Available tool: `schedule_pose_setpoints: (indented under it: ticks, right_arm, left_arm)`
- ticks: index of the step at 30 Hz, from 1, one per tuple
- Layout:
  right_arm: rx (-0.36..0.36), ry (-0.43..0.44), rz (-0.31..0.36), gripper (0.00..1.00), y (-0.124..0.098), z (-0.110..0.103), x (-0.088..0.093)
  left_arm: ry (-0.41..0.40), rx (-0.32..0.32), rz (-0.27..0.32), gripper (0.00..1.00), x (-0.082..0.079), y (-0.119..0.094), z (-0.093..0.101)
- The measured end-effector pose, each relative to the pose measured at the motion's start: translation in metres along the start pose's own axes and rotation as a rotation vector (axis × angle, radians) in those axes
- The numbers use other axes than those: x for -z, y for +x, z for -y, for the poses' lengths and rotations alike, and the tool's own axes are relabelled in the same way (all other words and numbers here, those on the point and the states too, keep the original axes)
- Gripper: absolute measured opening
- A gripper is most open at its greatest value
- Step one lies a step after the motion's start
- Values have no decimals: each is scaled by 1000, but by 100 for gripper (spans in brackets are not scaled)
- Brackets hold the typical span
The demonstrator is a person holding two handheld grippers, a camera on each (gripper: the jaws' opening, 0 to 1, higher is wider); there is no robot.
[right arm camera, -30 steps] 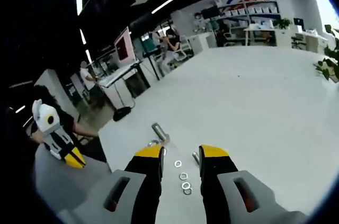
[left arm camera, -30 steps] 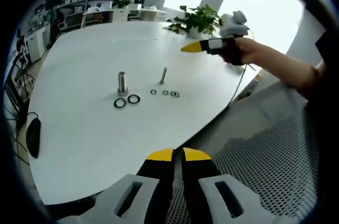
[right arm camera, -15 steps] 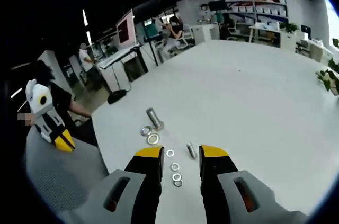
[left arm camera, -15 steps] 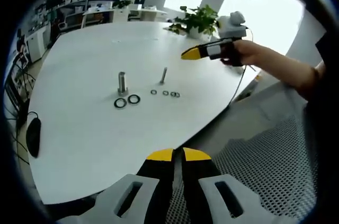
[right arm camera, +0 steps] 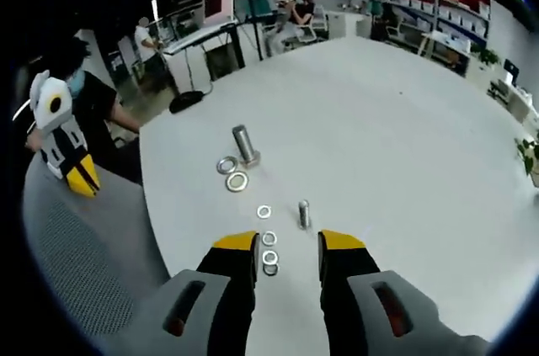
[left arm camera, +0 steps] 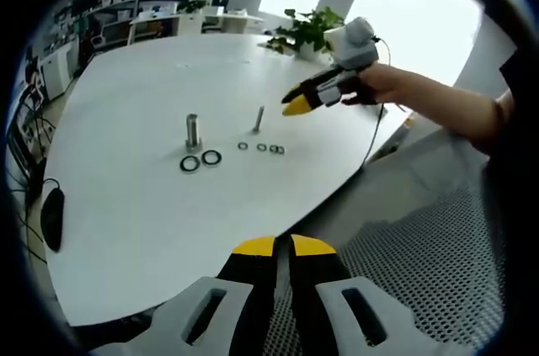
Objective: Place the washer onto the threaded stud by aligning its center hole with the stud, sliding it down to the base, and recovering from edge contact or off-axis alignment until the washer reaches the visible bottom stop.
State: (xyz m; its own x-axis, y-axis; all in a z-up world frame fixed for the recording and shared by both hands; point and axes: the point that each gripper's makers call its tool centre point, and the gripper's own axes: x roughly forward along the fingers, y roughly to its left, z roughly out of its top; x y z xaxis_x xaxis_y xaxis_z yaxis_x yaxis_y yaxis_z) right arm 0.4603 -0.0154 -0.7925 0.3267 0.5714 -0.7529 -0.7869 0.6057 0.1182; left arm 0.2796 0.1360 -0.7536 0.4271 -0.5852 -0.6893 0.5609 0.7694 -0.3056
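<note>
You are at the approach: nothing is picked up yet, and no washer sits on a stud.

The table (left arm camera: 126, 204) carries everything in a loose cluster back from its near edge. The thick stud (right arm camera: 244, 144) stands upright toward the edge where the chair and the person sit, with two large washers (right arm camera: 232, 172) lying flat just beside its base, touching or nearly touching each other. The thin stud (right arm camera: 303, 213) stands upright nearer your right gripper, apart from the thick one. Small washers (right arm camera: 268, 248) run in a short line on the table beside the thin stud, one a little apart from the clustered others.

Your right gripper (right arm camera: 287, 248) hangs over the small washers with its jaws spread and nothing between them; the nearest washers lie in the gap as that view sees them. Your left gripper (left arm camera: 282, 246) is off the table over the chair, jaws pressed together, holding nothing.

Next, I judge, you lower the right gripper, pinch one small washer by its edge, lift it, and centre its hole over the thin stud.
</note>
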Motion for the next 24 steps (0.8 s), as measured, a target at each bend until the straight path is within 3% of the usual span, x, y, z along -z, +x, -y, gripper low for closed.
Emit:
schedule_pose_setpoints:
  ticks: [2, 5, 9, 13, 24]
  right_arm:
    - [-45, 29, 11, 30, 1, -10, -3]
    - [-42, 14, 10, 30, 2, -11, -5]
    - [-74, 67, 10, 31, 6, -15, -8]
    - [-74, 60, 4, 31, 11, -15, -10]
    - [-59, -25, -98, 31, 22, -11, 15]
  left_arm:
    - [-1, 0, -1, 2, 0, 0, 0]
    - [-2, 8, 45, 3, -7, -2, 2]
    - [-3, 2, 20, 3, -3, -1, 1]
    - [-12, -2, 25, 3, -4, -1, 0]
    - [-19, -8, 11, 3, -1, -1, -1]
